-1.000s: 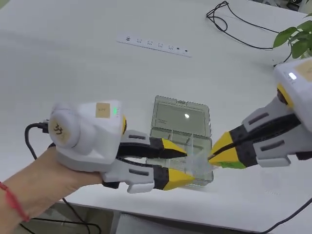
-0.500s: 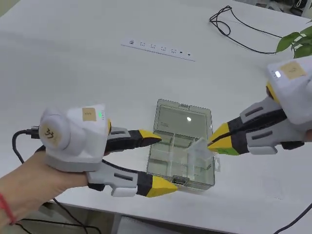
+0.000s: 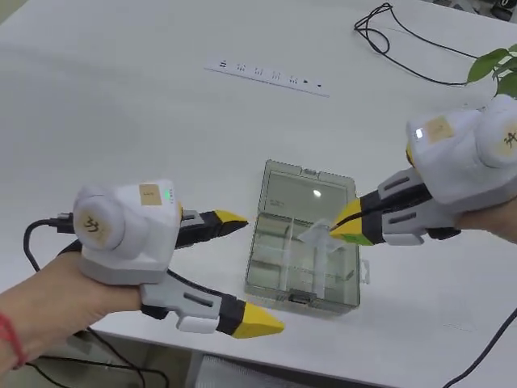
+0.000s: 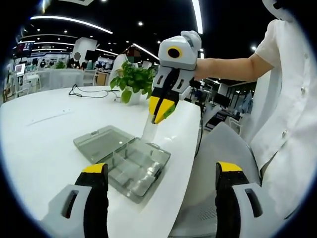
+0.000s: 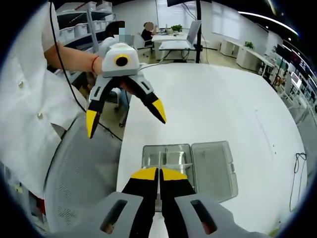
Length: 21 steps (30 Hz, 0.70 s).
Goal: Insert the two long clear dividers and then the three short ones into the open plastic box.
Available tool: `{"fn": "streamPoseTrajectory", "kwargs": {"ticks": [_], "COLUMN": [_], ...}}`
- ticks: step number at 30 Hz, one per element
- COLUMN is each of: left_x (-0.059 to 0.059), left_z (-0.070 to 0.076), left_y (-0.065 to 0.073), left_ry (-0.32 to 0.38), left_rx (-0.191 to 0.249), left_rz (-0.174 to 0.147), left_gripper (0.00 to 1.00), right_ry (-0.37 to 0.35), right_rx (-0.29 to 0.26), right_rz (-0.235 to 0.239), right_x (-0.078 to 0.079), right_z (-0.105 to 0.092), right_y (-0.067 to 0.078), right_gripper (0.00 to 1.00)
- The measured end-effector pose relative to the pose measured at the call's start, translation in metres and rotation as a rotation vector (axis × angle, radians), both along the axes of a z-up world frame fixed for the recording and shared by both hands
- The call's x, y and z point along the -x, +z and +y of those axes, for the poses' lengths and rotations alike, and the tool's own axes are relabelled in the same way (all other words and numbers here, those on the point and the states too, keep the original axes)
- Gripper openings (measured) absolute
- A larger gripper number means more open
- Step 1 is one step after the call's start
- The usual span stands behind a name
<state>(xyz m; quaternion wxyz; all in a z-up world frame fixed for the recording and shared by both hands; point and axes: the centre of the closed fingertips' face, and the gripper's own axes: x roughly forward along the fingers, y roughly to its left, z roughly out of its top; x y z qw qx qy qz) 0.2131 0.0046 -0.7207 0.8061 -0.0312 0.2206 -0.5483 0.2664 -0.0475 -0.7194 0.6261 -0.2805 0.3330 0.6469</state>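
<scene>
The right gripper (image 3: 346,229) is clenching a divider (image 3: 317,237) over the box (image 3: 310,191). The left gripper (image 3: 252,273) is hanging released, jaws wide, at the box's 9 o'clock.

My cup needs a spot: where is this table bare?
Bare: table left of the strip and box, and the band between them. Crowded: at the box, left gripper and right gripper with divider; cable and plant far right.

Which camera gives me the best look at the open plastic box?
The head view: it looks down on the box, with lid laid back and compartments plain. The left gripper view shows it low and slanted. In the right gripper view the right gripper, shut on a divider, covers part of it.
</scene>
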Motion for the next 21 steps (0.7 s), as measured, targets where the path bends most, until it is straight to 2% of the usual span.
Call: {"fn": "streamPoseTrajectory", "kwargs": {"ticks": [3,6,12,21], "left_x": [0.000,-0.001,0.000,-0.001], "left_z": [0.001,0.003,0.004,0.004], "left_y": [-0.004,-0.009,-0.012,-0.012], "left_ry": [0.000,0.005,0.007,0.012], "left_rx": [-0.006,-0.009,-0.010,-0.003], "left_rz": [0.003,0.021,0.033,0.033], "left_gripper": [0.97,1.00,1.00,1.00], "right_ry": [-0.008,-0.010,-0.016,-0.007], "right_rx": [0.003,0.004,0.013,0.033], "right_rz": [0.004,0.002,0.000,-0.006], "right_x": [-0.002,-0.002,-0.002,-0.003], "right_z": [-0.001,-0.002,-0.002,-0.003], "right_y": [-0.013,-0.023,-0.031,-0.036], "right_gripper": [0.02,0.02,0.02,0.02]}}
